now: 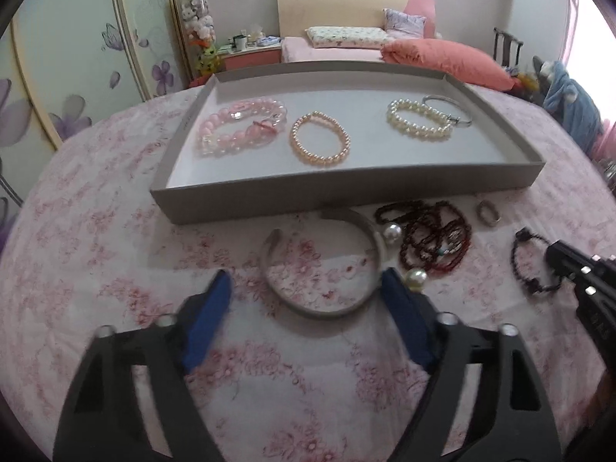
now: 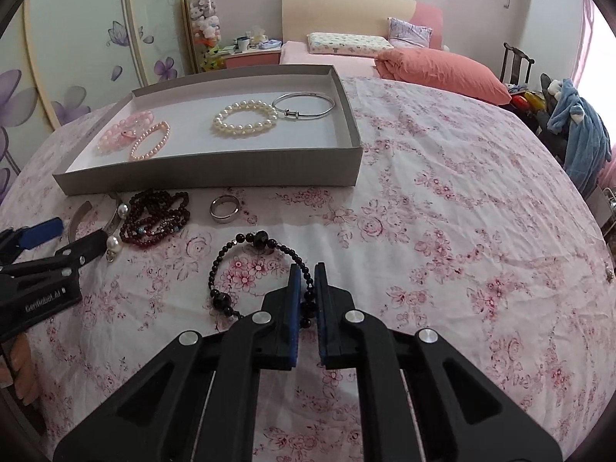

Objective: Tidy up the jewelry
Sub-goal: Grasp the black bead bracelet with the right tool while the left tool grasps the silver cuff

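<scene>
Left gripper (image 1: pixel 308 285) hangs low over the bed, jaws spread wide, blue pads (image 1: pixel 208 321) well apart. Right gripper (image 2: pixel 307 283) sits to its right, jaws drawn nearly together, pads (image 2: pixel 294 308) pinching the black bead bracelet (image 2: pixel 235 265).

We are in a home bedroom: a bed (image 2: pixel 327 56) with pillows (image 2: pixel 346 43) at twelve o'clock, a flowered wardrobe (image 2: pixel 77 50) at ten, a nightstand (image 2: pixel 252 56) and soft toys (image 2: pixel 206 25) between them.
</scene>
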Motion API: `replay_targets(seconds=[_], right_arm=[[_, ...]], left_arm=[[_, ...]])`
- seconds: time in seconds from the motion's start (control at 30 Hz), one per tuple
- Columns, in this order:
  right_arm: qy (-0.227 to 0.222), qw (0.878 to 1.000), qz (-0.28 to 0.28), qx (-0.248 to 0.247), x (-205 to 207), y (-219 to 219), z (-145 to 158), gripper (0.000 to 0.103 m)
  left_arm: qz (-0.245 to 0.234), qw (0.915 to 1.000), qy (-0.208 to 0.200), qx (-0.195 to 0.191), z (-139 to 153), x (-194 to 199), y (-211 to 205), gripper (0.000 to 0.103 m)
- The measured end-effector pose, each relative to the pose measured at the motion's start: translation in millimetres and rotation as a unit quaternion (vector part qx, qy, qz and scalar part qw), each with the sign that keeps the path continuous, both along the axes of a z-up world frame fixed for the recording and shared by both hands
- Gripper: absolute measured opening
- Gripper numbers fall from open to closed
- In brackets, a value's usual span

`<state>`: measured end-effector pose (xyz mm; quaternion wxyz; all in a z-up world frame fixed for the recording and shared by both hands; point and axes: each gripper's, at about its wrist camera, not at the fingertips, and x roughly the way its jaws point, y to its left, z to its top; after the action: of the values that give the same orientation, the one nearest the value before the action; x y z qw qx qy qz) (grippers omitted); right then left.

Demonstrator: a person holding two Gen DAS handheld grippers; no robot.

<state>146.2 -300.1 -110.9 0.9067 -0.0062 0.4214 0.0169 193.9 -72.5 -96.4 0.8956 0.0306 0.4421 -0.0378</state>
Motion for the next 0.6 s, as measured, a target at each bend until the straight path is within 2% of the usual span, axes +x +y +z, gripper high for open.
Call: replay_targets(seconds=[0.03,0.37,0.4,0.43,0.5,0.6], right_arm=[[0.0,1.0,0.001,0.0,1,0,1,0.008],[0.002,0.999,0.032,0.014,-4,8,1,0.008],[0.002,0.999,0.037,0.015,-4,10,0,0.008],[0.002,0.999,0.039,0.015,-5,12,0,0.008],[0.003,0.999,0.039,0.016,-5,13,1,0.008],[0.006,0.999,0.036,0.02,-6,11,2,0.008]], left_arm=[[-0.001,1.0,-0.002,-0.001,1,0,2,0.061],[-0.017,0.9998,0.006,0.002,1,-25,56,0.061],[-0.016,0.9998,0.007,0.001,1,-26,57,0.063],[-0.013,0.9999,0.006,0.002,2,-26,57,0.071],[-0.003,1.0,0.001,0.008,3,-26,56,0.077],[0.007,0.9999,0.006,0.007,4,-20,52,0.078]])
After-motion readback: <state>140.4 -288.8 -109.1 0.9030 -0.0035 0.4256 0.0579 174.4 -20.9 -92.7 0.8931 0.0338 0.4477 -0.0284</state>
